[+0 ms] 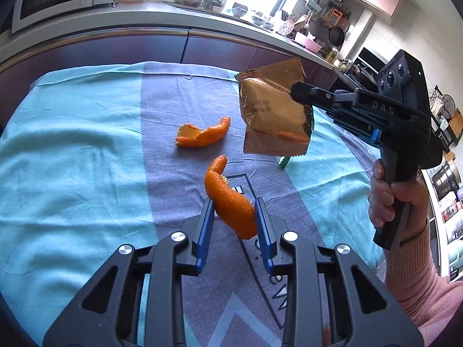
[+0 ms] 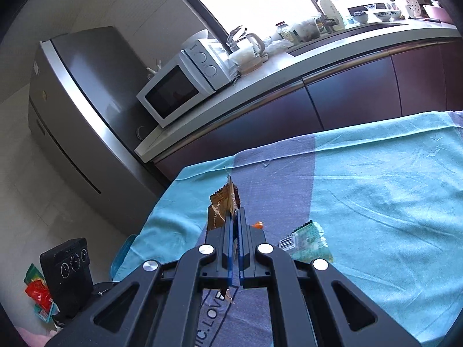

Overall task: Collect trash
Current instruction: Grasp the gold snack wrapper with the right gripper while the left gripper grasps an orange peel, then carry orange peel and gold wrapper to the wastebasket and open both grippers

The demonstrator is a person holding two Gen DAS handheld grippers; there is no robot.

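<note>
A: Left gripper (image 1: 233, 202)?
B: Narrowed on an orange peel (image 1: 230, 199), pads touching both sides, lifted off the cloth (image 1: 72, 159).
A: Right gripper (image 2: 237, 217)?
B: Clamped tight on a brown wrapper (image 1: 275, 112), in the air at one o'clock from the peel. A second peel (image 1: 204, 136) lies at eleven.

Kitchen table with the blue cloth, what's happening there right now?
A person is clearing rubbish off the cloth-covered table with a handheld tool in each hand. The left tool is shut on a curled orange peel piece. The right tool is clamped on a shiny brown foil snack wrapper, lifted clear of the cloth. A second orange peel piece and a green-and-white packet lie on the table, not yet collected.
</note>
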